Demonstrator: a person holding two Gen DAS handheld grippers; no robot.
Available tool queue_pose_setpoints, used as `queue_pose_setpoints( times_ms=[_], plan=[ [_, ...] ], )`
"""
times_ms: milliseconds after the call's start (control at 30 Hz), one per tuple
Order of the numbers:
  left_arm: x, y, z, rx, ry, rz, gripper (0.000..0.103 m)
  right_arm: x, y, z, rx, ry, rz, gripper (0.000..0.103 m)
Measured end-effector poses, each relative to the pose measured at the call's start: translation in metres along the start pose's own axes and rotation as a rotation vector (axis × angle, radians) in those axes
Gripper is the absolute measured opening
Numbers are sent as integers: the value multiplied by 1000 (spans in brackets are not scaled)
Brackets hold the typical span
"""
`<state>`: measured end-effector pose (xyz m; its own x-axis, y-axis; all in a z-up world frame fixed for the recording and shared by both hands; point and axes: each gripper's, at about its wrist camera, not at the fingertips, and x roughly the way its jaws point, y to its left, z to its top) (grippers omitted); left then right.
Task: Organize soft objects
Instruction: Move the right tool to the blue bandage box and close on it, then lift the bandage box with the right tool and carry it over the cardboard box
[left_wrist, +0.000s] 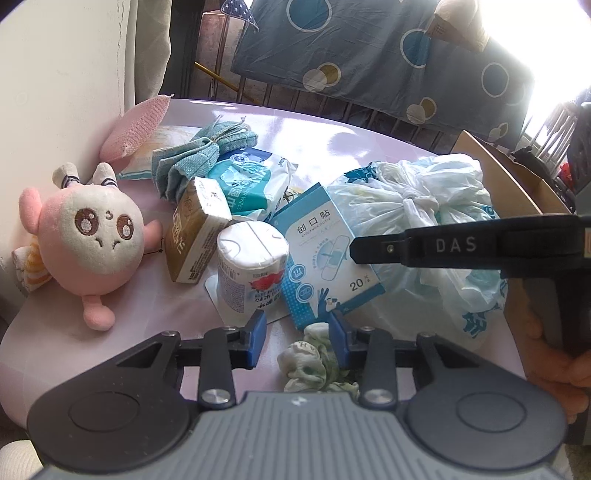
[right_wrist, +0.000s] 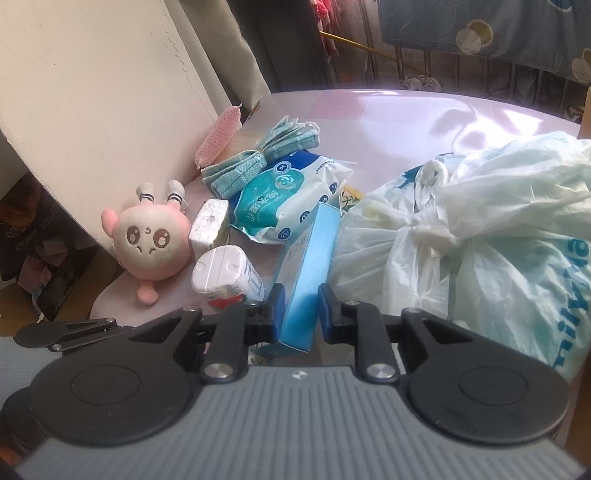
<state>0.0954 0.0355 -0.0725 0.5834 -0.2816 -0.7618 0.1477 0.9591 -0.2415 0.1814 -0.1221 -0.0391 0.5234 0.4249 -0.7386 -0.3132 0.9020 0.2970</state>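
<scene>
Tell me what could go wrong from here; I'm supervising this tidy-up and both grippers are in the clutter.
1. The right gripper pinches only the near end of the blue plaster box, which rests against the plastic bag; lifted, it may swing or slip.
2. The rolled socks sit off-centre between the fingers of the left gripper, nearer one pad, so closing may catch just an edge.

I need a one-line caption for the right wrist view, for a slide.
Right gripper shut on a blue box, beside a tied plastic bag and a pink plush toy.
</scene>
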Motion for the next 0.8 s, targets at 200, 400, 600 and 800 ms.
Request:
queue_pose_setpoints(
  times_ms=[200,400,600,800],
  plan=[
    [-1,-2,4,-14,-5,-61,42,-15,-20,0,114,-20,51,0],
    [13,1,9,-61,28,-123,50,-24,-27,-1,137,-7,81,3],
    [33,11,15,-143,73,-184,62,-15,-22,10,135,6,97,17],
    [52,12,19,-173,115,-207,75,9,-20,8,124,72,64,23]
  ],
)
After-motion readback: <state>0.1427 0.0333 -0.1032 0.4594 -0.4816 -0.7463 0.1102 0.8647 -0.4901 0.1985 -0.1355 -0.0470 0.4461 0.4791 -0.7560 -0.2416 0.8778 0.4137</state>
